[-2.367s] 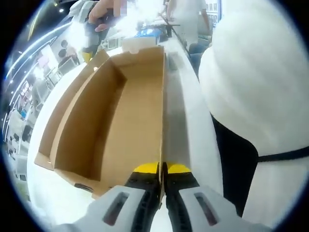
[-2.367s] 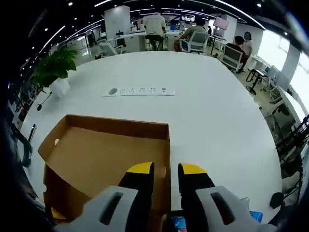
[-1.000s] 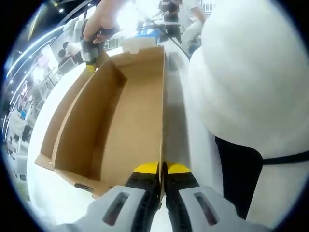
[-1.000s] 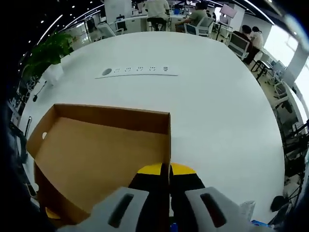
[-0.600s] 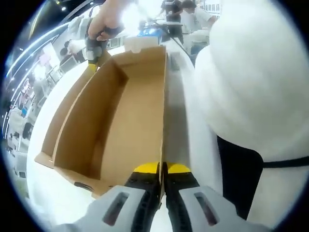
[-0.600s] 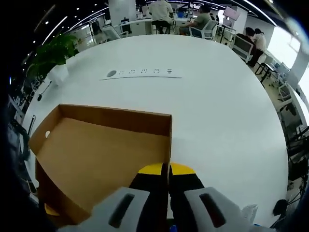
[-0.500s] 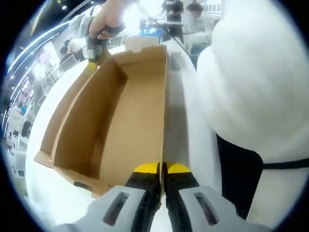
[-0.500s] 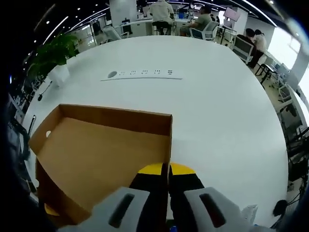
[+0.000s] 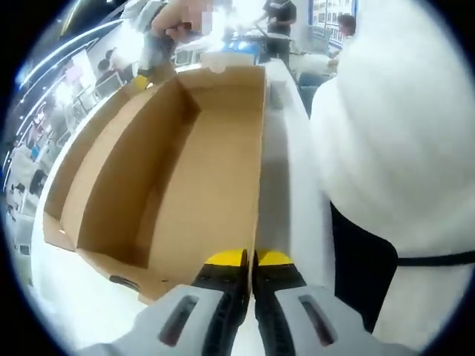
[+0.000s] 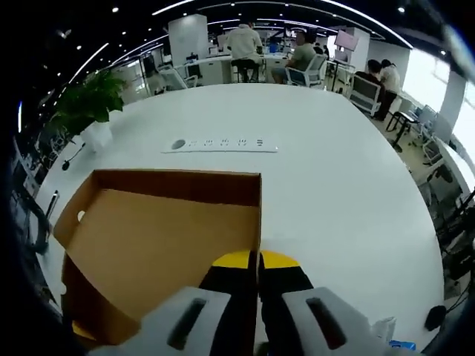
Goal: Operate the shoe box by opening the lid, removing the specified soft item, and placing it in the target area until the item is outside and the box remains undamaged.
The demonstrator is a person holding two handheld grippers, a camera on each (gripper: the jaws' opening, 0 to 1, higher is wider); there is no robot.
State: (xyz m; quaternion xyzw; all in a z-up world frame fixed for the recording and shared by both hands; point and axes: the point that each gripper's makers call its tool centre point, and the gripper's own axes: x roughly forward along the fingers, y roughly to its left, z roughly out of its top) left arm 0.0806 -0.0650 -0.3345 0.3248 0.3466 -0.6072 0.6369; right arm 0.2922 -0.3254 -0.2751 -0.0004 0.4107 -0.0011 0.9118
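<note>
The left gripper view looks along one long side wall of the open brown cardboard shoe box point(image 9: 178, 170), close in (a person's white top fills its right side). The right gripper view faces across the round white table point(image 10: 334, 185) from the opposite end; both share the box.

Ahead of you, the broad white round table point(image 10: 349, 193) carries a long white power strip point(image 10: 220, 145) at upper centre. A leafy green potted plant point(image 10: 87, 100) stands upper left. Seated people at office desks point(image 10: 271, 55) line the top.
</note>
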